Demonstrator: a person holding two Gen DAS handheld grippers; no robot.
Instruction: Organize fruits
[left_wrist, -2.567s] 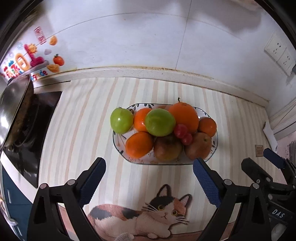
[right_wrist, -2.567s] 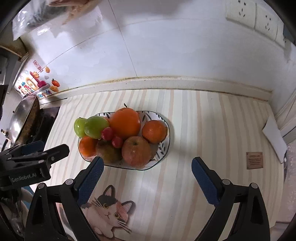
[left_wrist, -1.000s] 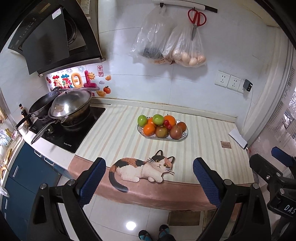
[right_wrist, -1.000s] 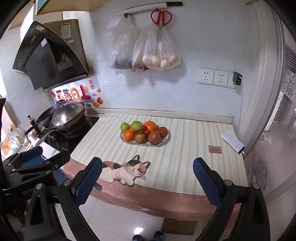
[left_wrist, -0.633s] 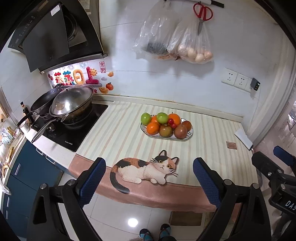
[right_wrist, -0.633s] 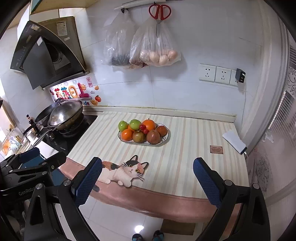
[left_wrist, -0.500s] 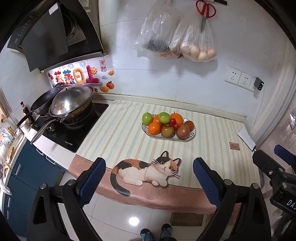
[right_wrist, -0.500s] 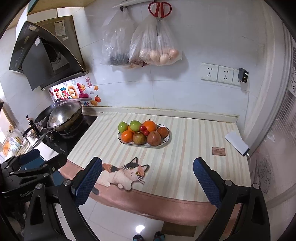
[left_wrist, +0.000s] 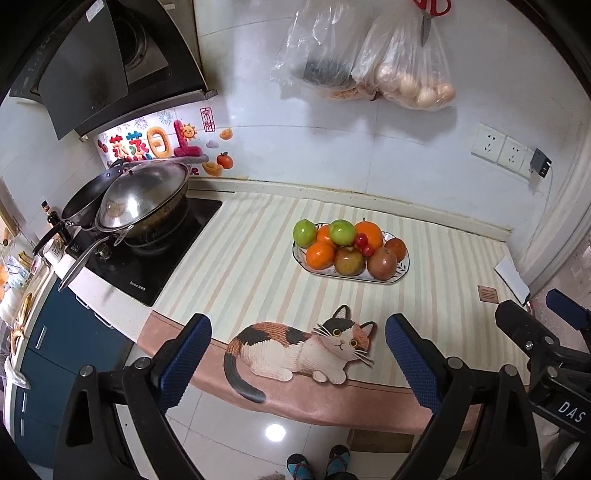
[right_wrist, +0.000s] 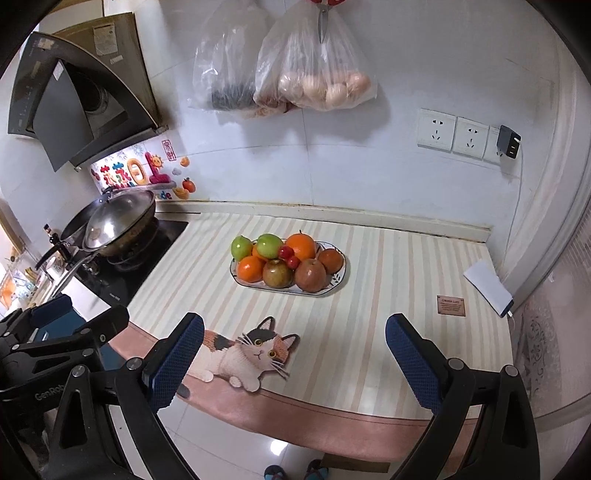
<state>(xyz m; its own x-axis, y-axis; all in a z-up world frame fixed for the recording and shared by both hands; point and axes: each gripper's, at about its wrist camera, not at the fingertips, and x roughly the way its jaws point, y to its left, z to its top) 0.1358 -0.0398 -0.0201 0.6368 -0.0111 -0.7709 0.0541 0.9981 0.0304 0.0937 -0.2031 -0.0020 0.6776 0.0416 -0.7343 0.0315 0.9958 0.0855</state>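
Observation:
An oval patterned plate (left_wrist: 402, 269) (right_wrist: 341, 278) sits mid-counter, piled with green apples (left_wrist: 304, 232) (right_wrist: 269, 245), oranges (left_wrist: 320, 255) (right_wrist: 301, 246), reddish-brown apples (left_wrist: 382, 263) (right_wrist: 310, 275) and small red cherries (left_wrist: 361, 240) (right_wrist: 285, 252). My left gripper (left_wrist: 297, 360) is open and empty, held off the counter's front edge over the cat picture. My right gripper (right_wrist: 293, 360) is open and empty, also in front of the counter. Each gripper shows at the side of the other's view (left_wrist: 546, 343) (right_wrist: 62, 339).
The striped counter mat (left_wrist: 251, 258) has a cat print (left_wrist: 303, 345) at its front edge. A stove with lidded wok (left_wrist: 142, 199) is at the left. Bags (right_wrist: 317, 77) and scissors hang on the wall. A white pad (right_wrist: 487, 282) and small card (right_wrist: 450, 305) lie at the right.
Both grippers pulled far back from the plate to in front of the counter, then crept slightly closer again. Both stayed open. The fruit has not moved.

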